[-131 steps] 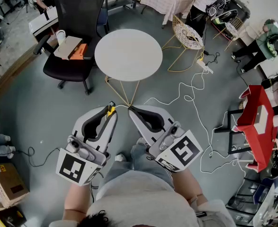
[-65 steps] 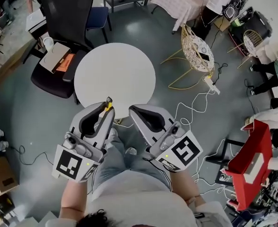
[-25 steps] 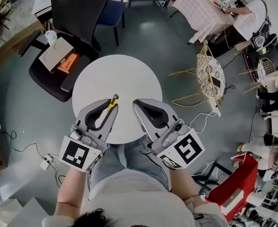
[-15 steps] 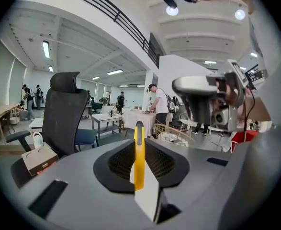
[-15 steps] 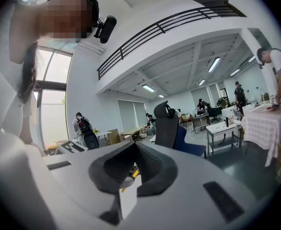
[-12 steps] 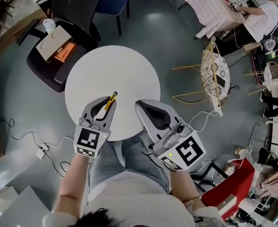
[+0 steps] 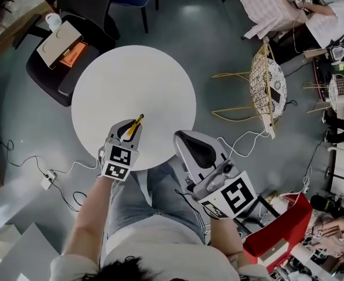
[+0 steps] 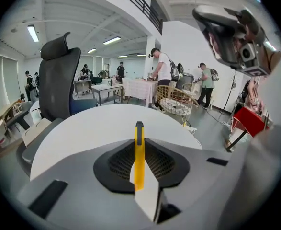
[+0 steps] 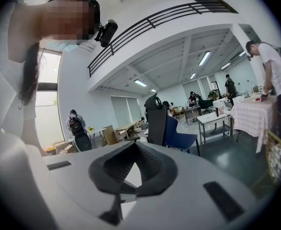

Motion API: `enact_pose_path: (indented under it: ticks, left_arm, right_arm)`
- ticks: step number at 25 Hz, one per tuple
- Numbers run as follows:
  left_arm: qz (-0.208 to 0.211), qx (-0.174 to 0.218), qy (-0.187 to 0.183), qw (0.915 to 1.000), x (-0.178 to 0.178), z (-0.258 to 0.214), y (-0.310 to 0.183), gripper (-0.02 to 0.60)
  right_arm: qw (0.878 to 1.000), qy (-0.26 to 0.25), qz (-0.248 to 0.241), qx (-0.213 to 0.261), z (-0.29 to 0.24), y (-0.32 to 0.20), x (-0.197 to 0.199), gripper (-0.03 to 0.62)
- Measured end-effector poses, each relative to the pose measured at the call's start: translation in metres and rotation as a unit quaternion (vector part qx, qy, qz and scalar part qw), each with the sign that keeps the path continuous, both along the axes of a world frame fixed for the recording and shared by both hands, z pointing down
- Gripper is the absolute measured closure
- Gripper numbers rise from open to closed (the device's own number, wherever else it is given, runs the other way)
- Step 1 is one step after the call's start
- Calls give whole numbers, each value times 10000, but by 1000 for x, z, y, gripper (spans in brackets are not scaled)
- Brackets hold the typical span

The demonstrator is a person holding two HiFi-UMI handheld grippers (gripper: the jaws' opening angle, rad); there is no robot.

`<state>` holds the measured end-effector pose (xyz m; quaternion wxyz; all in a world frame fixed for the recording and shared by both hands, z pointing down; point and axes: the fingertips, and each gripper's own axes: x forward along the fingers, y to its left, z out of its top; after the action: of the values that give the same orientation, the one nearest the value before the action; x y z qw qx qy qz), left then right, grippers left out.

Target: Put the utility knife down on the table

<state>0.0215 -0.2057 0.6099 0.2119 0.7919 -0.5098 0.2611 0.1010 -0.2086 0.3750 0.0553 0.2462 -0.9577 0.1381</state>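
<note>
Two gripper views settle what the head view leaves small. The left gripper view shows the left gripper clamped on the utility knife. The knife is a yellow strip with a black tip, set on edge between the dark pads and pointing forward past the jaw ends. The right gripper view shows the right gripper with its jaws closed tip to tip and nothing between them. Only the head view fixes the positions. There the knife juts out over the near part of the round white table, but contact with the top cannot be judged.

Room: grey floor. A black office chair with a cardboard box on its seat stands at the table's far left. A gold wire chair stands to the right, white cables run across the floor, and a red frame is at the lower right. Other people stand at desks further back.

Pose: the left forearm is stretched forward, with its marker cube facing up. The right gripper is drawn back, its tips just over the table's near right rim and its body over the person's leg.
</note>
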Motion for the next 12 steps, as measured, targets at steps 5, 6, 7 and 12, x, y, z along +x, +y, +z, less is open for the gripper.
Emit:
enact_pose_path:
  ticks: [5,6,7,12]
  left_arm:
    - [58,-348,-144,9993,8,30,2,514]
    - [60,-403,-168,9990,9,34,2,514]
    - [63,-460,-189,9987,10,38,3,514]
    - [85,-765,-227,9968,8,52,3,512]
  right_arm:
    - [9999,61,56,-105,10,0,9,586]
    - [9999,64,62,-116,11,0,10,586]
    - [9999,70,66,-127,12,-1,11,586]
    - [9998,95,77,-179,15,-6,11,586]
